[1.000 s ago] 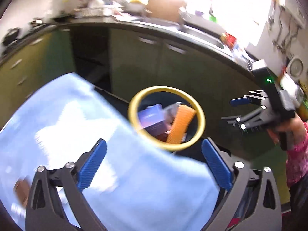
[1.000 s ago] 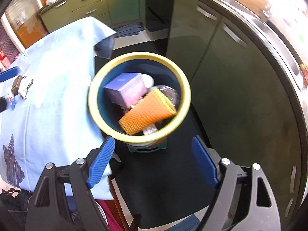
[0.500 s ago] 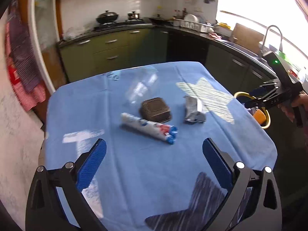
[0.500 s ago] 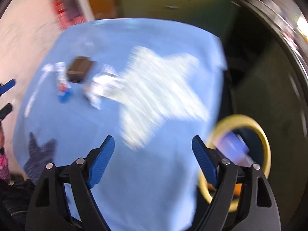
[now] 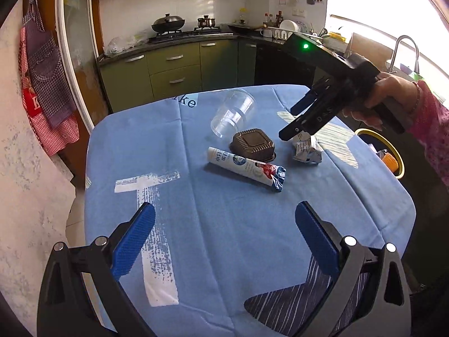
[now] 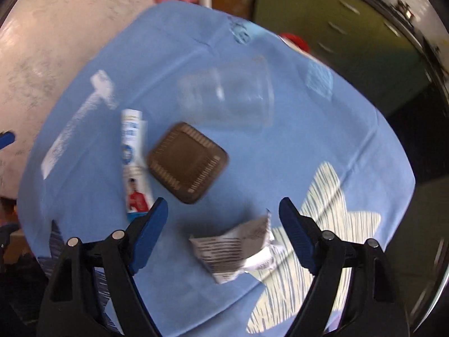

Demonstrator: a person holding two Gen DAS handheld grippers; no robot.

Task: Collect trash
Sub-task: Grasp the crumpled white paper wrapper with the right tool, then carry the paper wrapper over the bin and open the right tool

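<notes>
left: low, across tablecloth (image 5: 224,224) | right: steep, near | shared: tablecloth

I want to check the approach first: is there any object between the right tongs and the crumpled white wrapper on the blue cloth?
Nothing visible blocks it. The right tongs are open above the crumpled white wrapper, which lies alone on the blue cloth. The brown tray sits farther away, not in the path.

tablecloth (image 5: 224,224): "ke" | right hand-held gripper (image 5: 294,120): "DAS" | apron (image 5: 31,102): "K"
</notes>
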